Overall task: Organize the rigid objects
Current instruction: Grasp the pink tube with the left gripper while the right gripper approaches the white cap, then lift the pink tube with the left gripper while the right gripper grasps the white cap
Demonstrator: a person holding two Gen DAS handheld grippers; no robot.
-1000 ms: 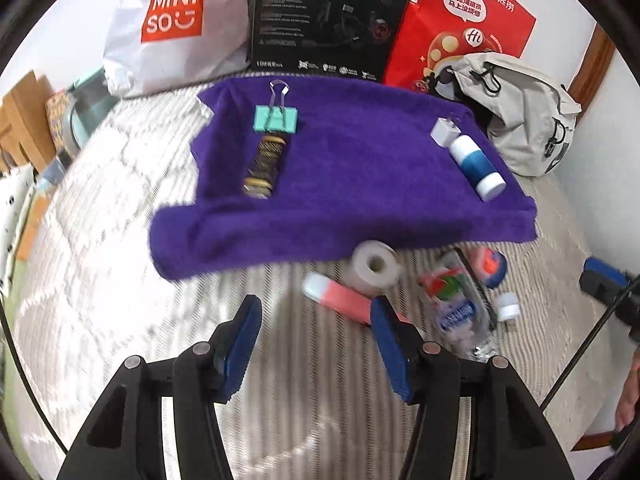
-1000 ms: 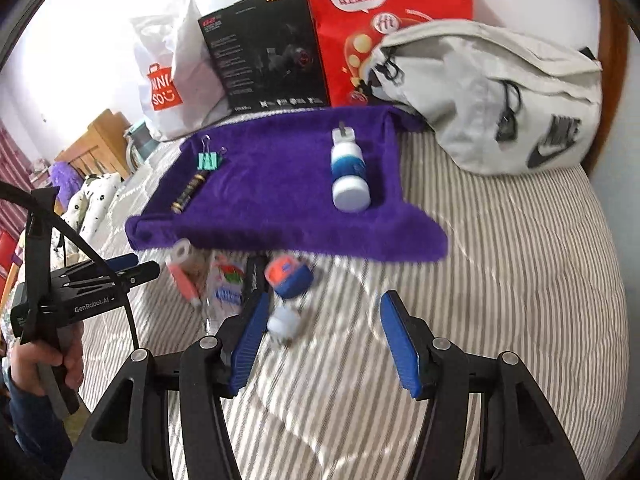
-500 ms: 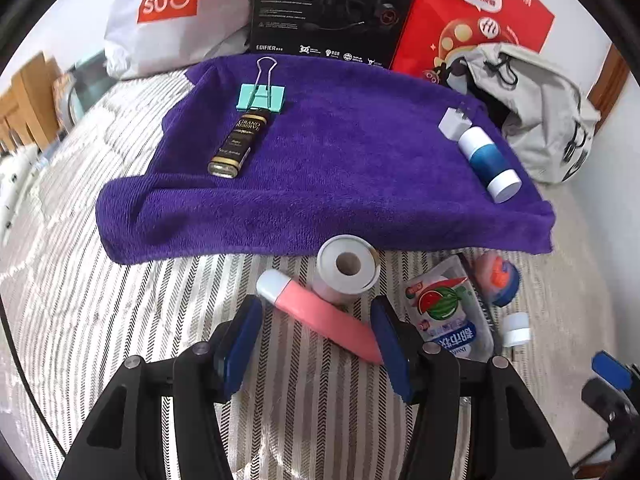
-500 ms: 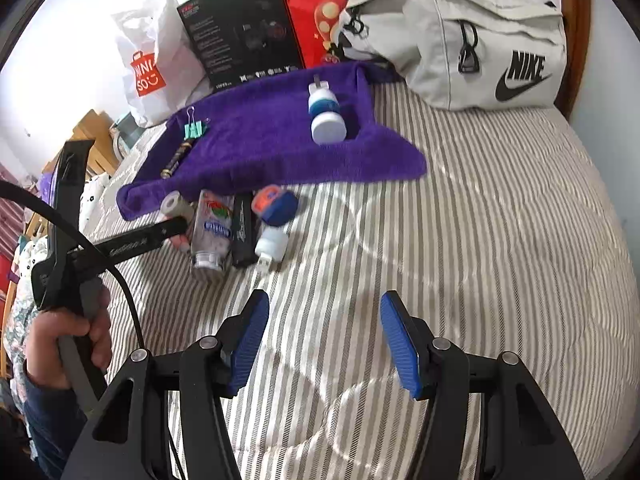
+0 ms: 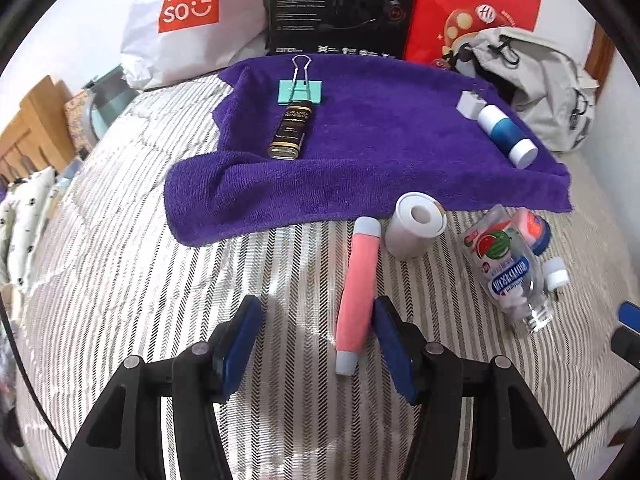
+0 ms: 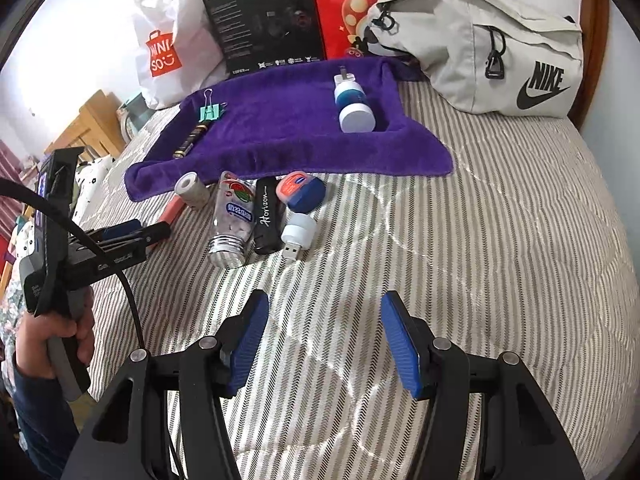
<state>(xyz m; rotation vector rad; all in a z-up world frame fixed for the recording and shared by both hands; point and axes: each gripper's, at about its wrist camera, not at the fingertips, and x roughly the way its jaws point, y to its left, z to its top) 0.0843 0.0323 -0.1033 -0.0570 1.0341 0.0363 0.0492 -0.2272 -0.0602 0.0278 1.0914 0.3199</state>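
On purple towel (image 5: 360, 152): binder clip (image 5: 301, 90), blue-white bottle (image 5: 507, 136).

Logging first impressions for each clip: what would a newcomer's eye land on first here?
Probably the purple towel spread across the striped bed, holding a green binder clip and a blue-and-white bottle. Next, the pink tube on the bedcover in front of it, lying between the open left gripper fingers, close to one pad. The right gripper hangs open over bare bedding.
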